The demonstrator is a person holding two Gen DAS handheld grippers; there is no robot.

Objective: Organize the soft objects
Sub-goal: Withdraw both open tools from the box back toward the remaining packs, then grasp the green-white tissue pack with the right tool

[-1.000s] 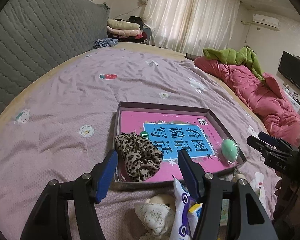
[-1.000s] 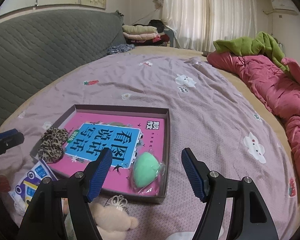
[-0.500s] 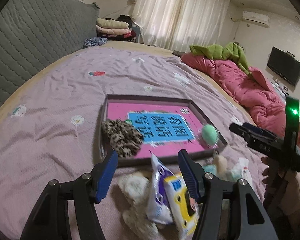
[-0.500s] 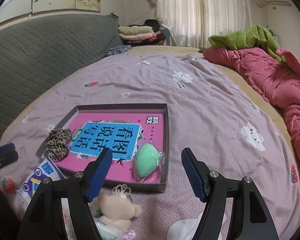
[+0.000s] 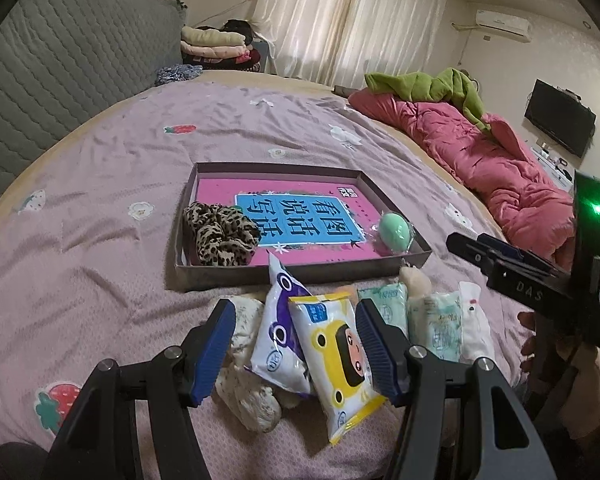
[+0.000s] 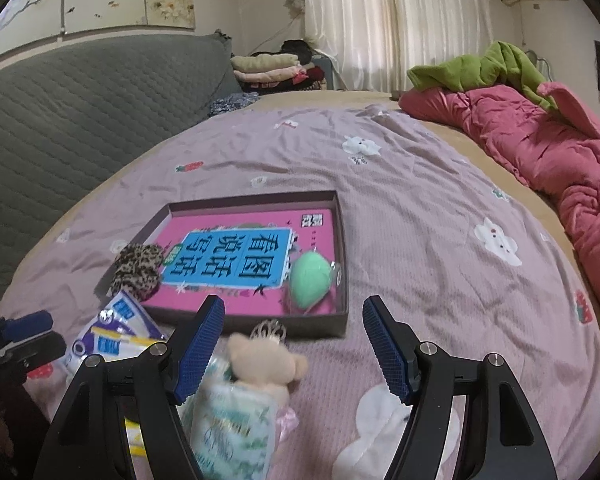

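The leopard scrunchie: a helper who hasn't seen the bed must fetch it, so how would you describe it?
On the mauve bedsheet lies a shallow brown cardboard tray with a pink book inside. The brown-and-black leopard-print fabric scrunchie sits in its near-left corner, ruffled and spotted, unlike the smooth mint-green egg-shaped sponge opposite.

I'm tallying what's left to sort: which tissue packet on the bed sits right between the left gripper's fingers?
The yellow cartoon-face packet, lying between the open left gripper's fingers; the purple-and-white packet lies partly under it, toward the left finger.

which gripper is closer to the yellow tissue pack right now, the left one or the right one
Left. The left gripper hangs open right over the yellow tissue pack, which shows between its fingers. The right gripper is off to the pack's right, above the small plush bear.
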